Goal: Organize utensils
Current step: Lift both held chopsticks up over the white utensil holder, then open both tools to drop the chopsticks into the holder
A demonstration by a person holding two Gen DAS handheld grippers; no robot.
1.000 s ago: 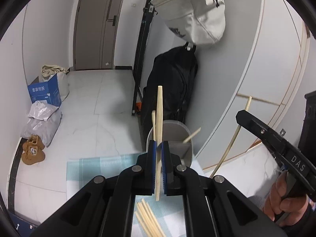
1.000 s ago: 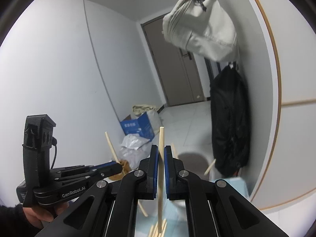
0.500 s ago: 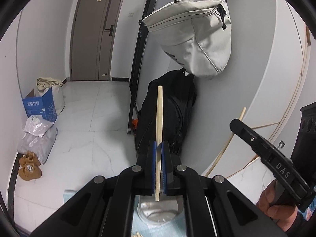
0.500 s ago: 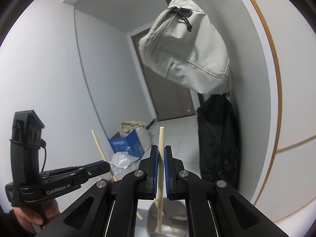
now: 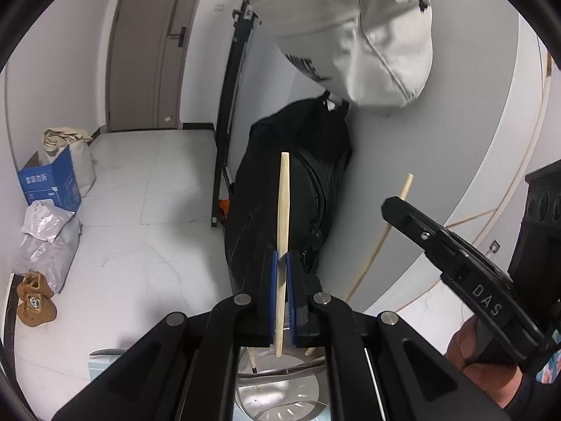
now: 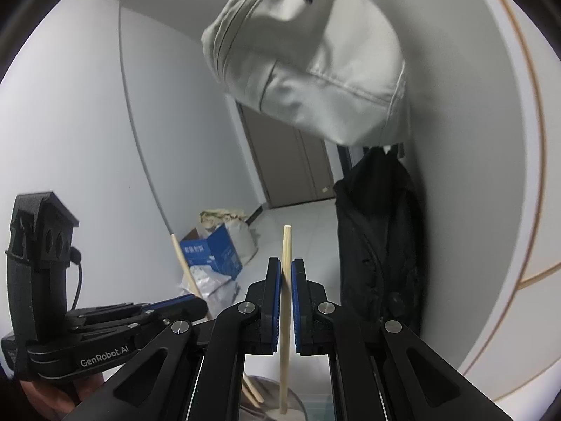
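In the left wrist view my left gripper [image 5: 282, 256] is shut on a pale wooden chopstick [image 5: 282, 203] that stands upright, its lower end hanging over a perforated metal utensil holder [image 5: 277, 400]. A few more chopsticks [image 5: 253, 360] lean inside the holder. My right gripper [image 5: 390, 207] comes in from the right, held by a hand [image 5: 484, 361], with its own chopstick [image 5: 385, 231]. In the right wrist view my right gripper [image 6: 286, 265] is shut on an upright chopstick [image 6: 284, 351] whose tip sits over the holder [image 6: 298, 408]. The left gripper [image 6: 198, 308] shows at the lower left.
A grey-white bag [image 5: 350, 35] hangs close above and ahead. A black bag [image 5: 301, 182] hangs against the wall behind the holder. On the floor to the left are a blue box [image 5: 49, 186], plastic bags [image 5: 45, 238] and brown shoes [image 5: 35, 301]. A checked cloth [image 5: 101, 361] lies under the holder.
Both grippers have moved forward with their chopsticks. The holder has slid from mid-frame to the bottom edge, the loose chopsticks on the cloth have left view, and the hanging bag looms larger.
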